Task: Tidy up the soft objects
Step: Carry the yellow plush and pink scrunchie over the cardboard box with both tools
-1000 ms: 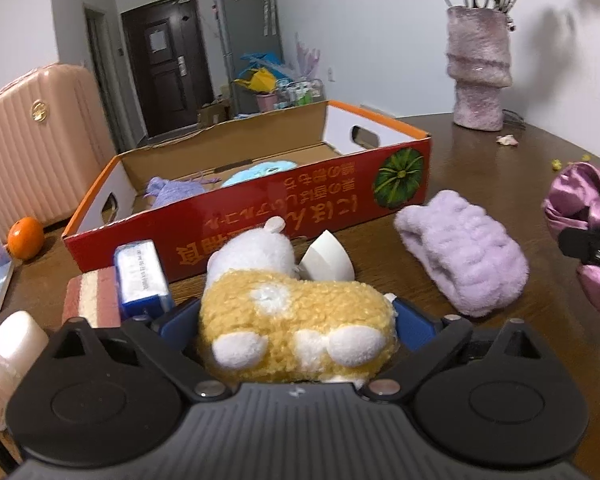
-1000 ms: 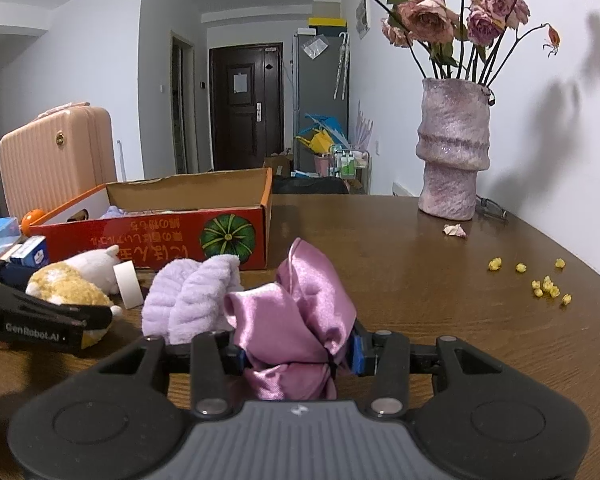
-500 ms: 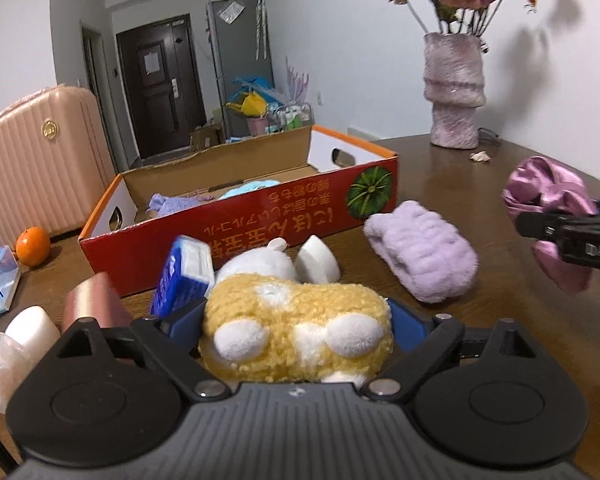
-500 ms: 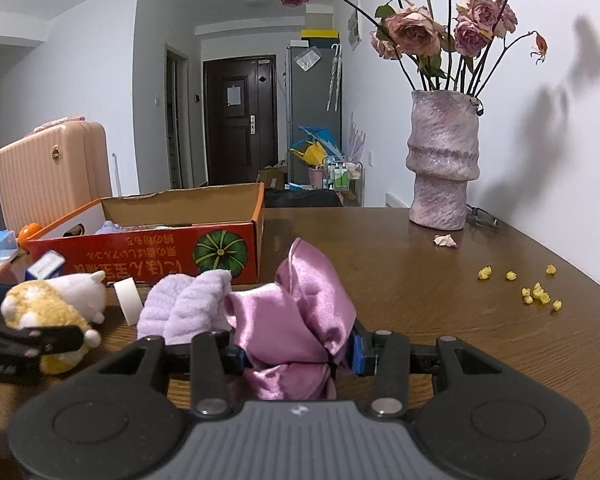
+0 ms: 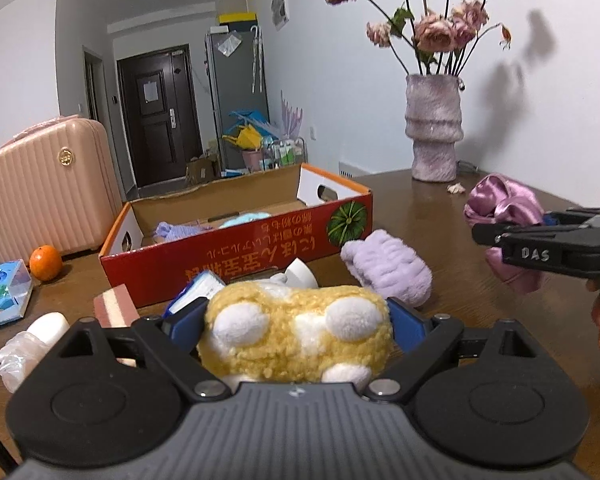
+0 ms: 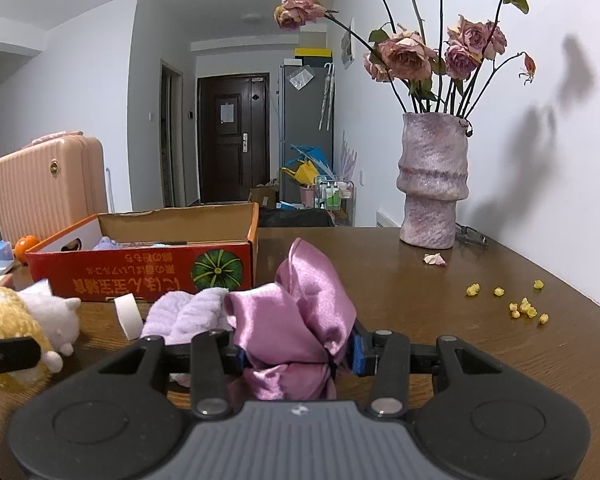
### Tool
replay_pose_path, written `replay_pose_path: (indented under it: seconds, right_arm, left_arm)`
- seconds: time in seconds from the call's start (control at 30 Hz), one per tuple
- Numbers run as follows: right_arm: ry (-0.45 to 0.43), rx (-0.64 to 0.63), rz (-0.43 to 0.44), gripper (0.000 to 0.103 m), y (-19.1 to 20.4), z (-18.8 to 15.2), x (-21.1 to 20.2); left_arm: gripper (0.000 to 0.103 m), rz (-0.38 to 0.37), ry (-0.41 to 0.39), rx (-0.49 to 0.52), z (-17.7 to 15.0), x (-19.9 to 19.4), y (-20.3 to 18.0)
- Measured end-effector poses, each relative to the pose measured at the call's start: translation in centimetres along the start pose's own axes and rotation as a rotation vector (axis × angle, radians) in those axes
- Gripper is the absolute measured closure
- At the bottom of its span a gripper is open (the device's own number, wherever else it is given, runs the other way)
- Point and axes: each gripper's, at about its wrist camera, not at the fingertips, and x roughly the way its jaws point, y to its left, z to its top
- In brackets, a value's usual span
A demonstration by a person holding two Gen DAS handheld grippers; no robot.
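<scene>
Left tool [image 5: 298, 320]: black ribbed body; blue pads; silver screws; right tool [image 6: 296, 354] alike.

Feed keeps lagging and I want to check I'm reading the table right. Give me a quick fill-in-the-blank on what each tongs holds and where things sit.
1. The left tongs grip a yellow and white ____ toy.
2. The right tongs are shut on a pink satin ____.
3. The fluffy lilac piece lies on the table, ____ the red cardboard box.
4. The vase holds dried ____.

Missing words: plush; cloth; outside; roses
</scene>
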Motion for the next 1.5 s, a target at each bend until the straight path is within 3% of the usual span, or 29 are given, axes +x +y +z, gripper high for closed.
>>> replay_pose_path:
  seconds: [0.77, 1.5]
  right_arm:
    - [-0.067, -0.01, 0.069, 0.059, 4.4, 0.9, -1.7]
    - [-0.141, -0.072, 0.123, 0.059, 9.1, 4.5, 1.1]
  left_arm:
    - [0.01, 0.025, -0.158, -0.064, 2.3, -4.6, 2.4]
    - [0.01, 0.107, -0.218, -0.151, 6.0, -1.7, 7.0]
